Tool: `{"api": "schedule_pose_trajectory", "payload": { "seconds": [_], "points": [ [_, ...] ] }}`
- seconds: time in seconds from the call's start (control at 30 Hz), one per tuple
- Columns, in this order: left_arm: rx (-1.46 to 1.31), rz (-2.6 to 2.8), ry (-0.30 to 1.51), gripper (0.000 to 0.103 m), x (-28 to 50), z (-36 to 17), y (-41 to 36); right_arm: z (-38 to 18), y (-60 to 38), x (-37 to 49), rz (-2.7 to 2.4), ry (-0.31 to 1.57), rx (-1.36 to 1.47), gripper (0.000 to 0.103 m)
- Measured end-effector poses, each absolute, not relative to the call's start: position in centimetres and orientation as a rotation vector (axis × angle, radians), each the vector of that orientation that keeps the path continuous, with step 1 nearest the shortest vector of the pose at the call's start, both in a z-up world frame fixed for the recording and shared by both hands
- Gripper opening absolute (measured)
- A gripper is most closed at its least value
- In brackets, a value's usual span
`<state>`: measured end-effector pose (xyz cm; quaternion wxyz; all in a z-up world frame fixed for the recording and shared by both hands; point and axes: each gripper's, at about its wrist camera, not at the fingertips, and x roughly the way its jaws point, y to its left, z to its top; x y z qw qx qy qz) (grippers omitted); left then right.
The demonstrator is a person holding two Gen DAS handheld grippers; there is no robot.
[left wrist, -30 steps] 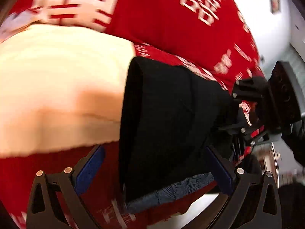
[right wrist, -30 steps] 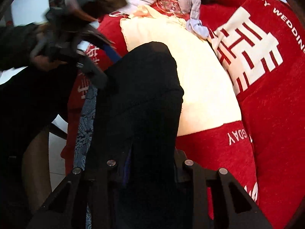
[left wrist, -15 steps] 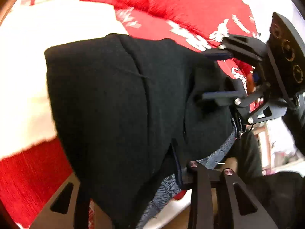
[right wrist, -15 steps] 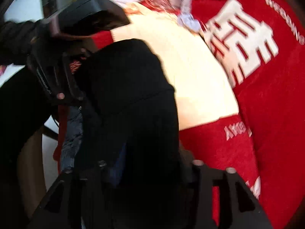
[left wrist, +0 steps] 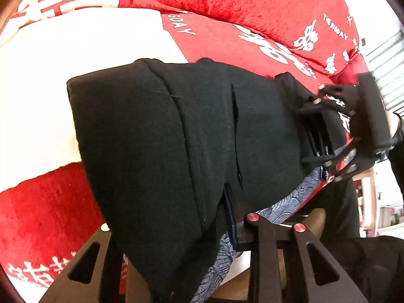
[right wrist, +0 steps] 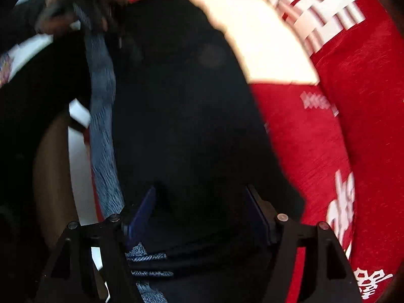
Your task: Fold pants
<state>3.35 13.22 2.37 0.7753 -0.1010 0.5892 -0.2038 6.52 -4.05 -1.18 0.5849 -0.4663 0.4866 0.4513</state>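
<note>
Two grippers work one bundle: the black pants (left wrist: 176,156), already doubled into a thick stack, lie on the red bedspread (left wrist: 252,7) partly over a cream cloth (left wrist: 75,75), near the bed's front edge where a blue-grey patterned fabric (left wrist: 282,202) shows beneath them.

Long axis: in the left wrist view the stack runs from the left gripper (left wrist: 171,229) straight across to the right gripper (left wrist: 320,136); each tool sits at one end, so neither hand is nearer the middle. The folded, rounded edge faces the cream cloth; the layered edges face the bed's front.

Left gripper: its right finger (left wrist: 234,222) presses against the cloth and the stack fills the gap, so it appears clamped on the pants; the left finger is hidden under the fabric.

Right gripper (right wrist: 202,214): the right wrist view is motion-blurred, yet both blue pads (right wrist: 141,212) stand apart with the pants lying loosely between them, not pinched. Judged: released grip.

Judgement: any coming fold or shift turns on this end-to-end axis; with only one end held, the free end may sag or unroll.
</note>
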Motion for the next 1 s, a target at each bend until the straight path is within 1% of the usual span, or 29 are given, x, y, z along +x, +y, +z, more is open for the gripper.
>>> {"api": "schedule_pose_trajectory", "payload": {
  "seconds": [0.07, 0.1, 0.13, 0.17, 0.33, 0.43, 0.53, 0.6, 0.67, 0.7, 0.73, 0.77, 0.83, 0.9, 0.93, 0.97, 1.0],
  "points": [
    [-0.175, -0.409, 1.263, 0.031, 2.8, 3.0, 12.4, -1.6, -4.0, 7.1, 1.046, 1.109, -1.024, 0.091],
    [-0.166, -0.398, 1.259, 0.030, 2.6, 3.1, 12.4, -1.9, -4.1, 7.8, 1.040, 1.129, -0.996, 0.094],
    [-0.159, -0.388, 1.256, 0.030, 2.4, 3.2, 12.2, -2.0, -4.3, 8.2, 1.029, 1.138, -0.985, 0.100],
    [-0.149, -0.372, 1.253, 0.030, 2.3, 3.4, 12.0, -2.1, -4.3, 8.5, 1.024, 1.147, -0.974, 0.101],
    [-0.155, -0.348, 1.254, 0.027, 1.8, 4.3, 12.2, -2.3, -4.4, 8.4, 1.010, 1.138, -0.998, 0.102],
    [-0.144, -0.358, 1.222, 0.027, 1.1, 6.3, 11.9, -2.1, -4.4, 8.9, 1.028, 1.171, -0.990, 0.102],
    [-0.155, -0.357, 1.226, 0.027, 0.8, 7.2, 11.9, 0.0, -4.9, 9.7, 1.049, 1.166, -0.960, 0.100],
    [-0.175, -0.358, 1.237, 0.027, 1.0, 7.6, 11.7, 1.3, -5.4, 10.2, 1.103, 1.164, -0.903, 0.093],
    [-0.173, -0.355, 1.238, 0.027, 1.2, 8.1, 11.3, 1.2, -5.4, 10.1, 1.127, 1.166, -0.941, 0.080],
    [-0.170, -0.353, 1.237, 0.027, 1.2, 8.2, 11.1, 0.6, -5.2, 9.9, 1.128, 1.180, -0.972, 0.079],
    [-0.170, -0.352, 1.237, 0.027, 1.3, 8.5, 10.8, -0.3, -4.9, 9.6, 1.130, 1.202, -1.008, 0.078],
    [-0.175, -0.356, 1.235, 0.027, 1.2, 9.0, 10.6, -1.4, -4.6, 9.0, 1.130, 1.193, -1.059, 0.080],
    [-0.172, -0.368, 1.224, 0.027, 1.2, 9.8, 10.3, -1.6, -4.3, 9.1, 1.148, 1.161, -1.029, 0.087],
    [-0.160, -0.371, 1.214, 0.027, 1.2, 10.7, 9.8, -1.6, -4.4, 9.4, 1.147, 1.174, -1.009, 0.089],
    [-0.155, -0.370, 1.214, 0.027, 1.3, 11.0, 9.7, -1.3, -4.5, 9.3, 1.145, 1.177, -1.020, 0.087],
    [-0.151, -0.367, 1.216, 0.027, 1.3, 11.2, 9.5, -0.9, -4.7, 9.3, 1.145, 1.192, -1.027, 0.079],
    [-0.151, -0.366, 1.218, 0.027, 1.4, 11.3, 9.4, -0.3, -5.0, 9.1, 1.159, 1.201, -1.029, 0.076]
  ]
}}
